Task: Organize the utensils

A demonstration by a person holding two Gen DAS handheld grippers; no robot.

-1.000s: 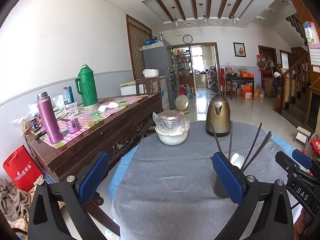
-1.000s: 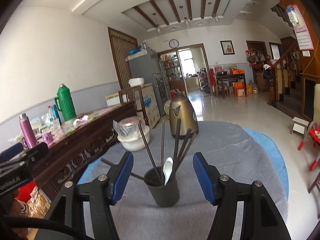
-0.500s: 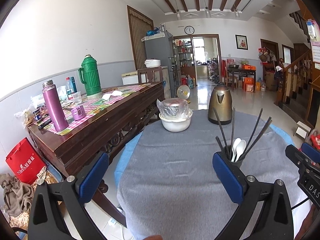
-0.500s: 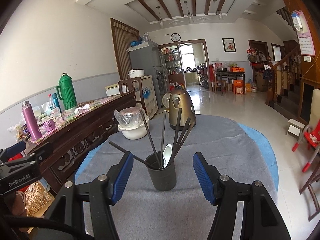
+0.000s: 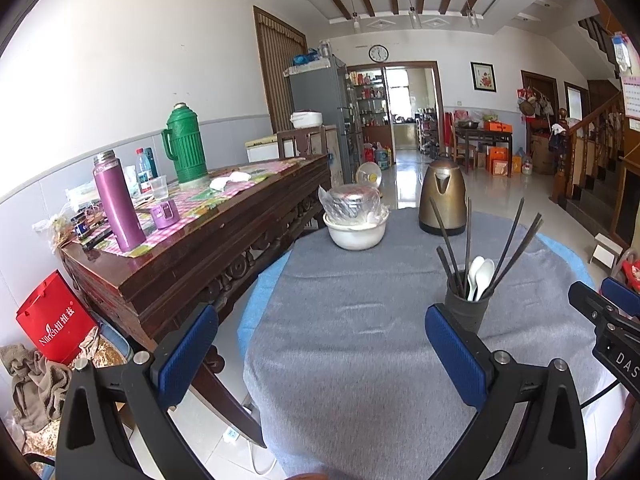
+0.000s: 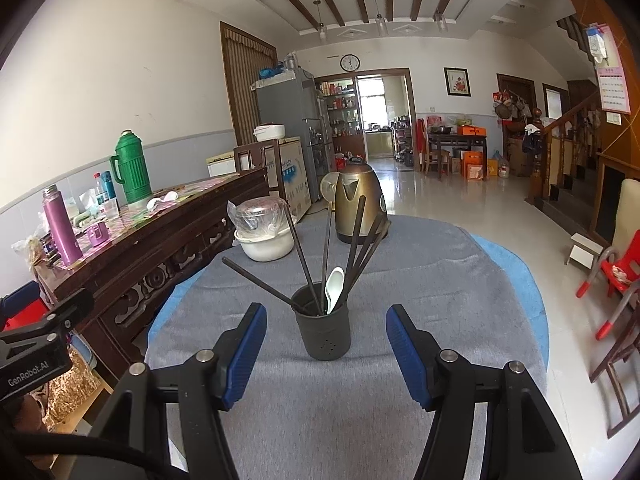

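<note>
- right gripper (image 6: 326,354) spread wide, empty; utensil holder (image 6: 323,330) centred just beyond its fingertips
- left gripper (image 5: 320,356) wide, empty; holder off far right

Home dining-living room: round clothed table (image 6: 440,264), kettle (image 6: 357,200), fridge (image 6: 294,120), wall clock (image 6: 350,63), staircase (image 6: 576,128).

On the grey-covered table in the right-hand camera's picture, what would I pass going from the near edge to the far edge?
Open right gripper → dark grey cylindrical utensil holder with black chopsticks and a white spoon → white bowl with a plastic-wrapped lid → bronze metal kettle.
</note>
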